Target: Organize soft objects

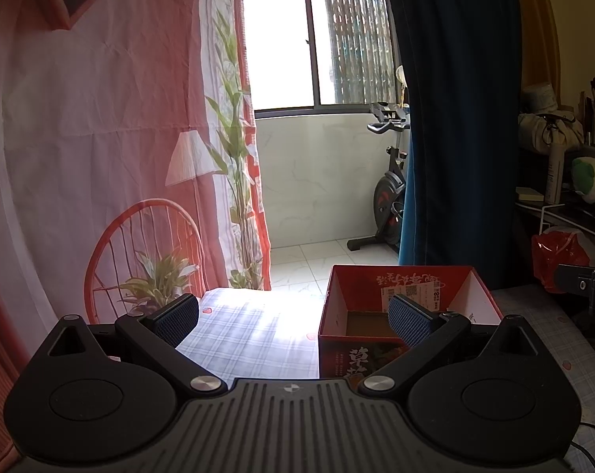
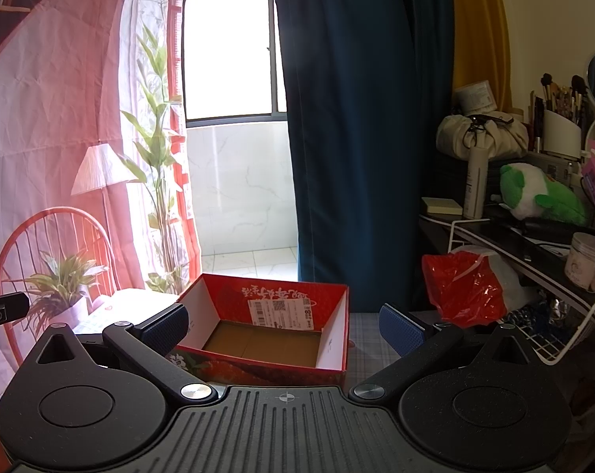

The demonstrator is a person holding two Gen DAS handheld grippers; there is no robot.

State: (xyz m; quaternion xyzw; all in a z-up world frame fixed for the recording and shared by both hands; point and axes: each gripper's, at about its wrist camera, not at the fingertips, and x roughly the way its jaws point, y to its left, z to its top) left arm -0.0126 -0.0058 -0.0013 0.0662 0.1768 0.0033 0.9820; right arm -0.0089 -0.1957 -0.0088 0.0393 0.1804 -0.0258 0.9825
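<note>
Both grippers, left gripper (image 1: 293, 317) and right gripper (image 2: 283, 325), are hovering spread apart, holding nothing; red box (image 2: 297, 295) at 12 o'clock is waiting; next, fetching the plush toy (image 2: 541, 197) at 2 o'clock

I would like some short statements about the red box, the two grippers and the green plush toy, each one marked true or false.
1. The red box is empty inside. True.
2. The right gripper is shut on a toy. False: its fingers are spread wide and hold nothing.
3. The green plush toy lies inside the box. False: it sits on the cluttered shelf to the right.
4. The left gripper is open. True.
5. The box stands on a checked cloth. True.
</note>
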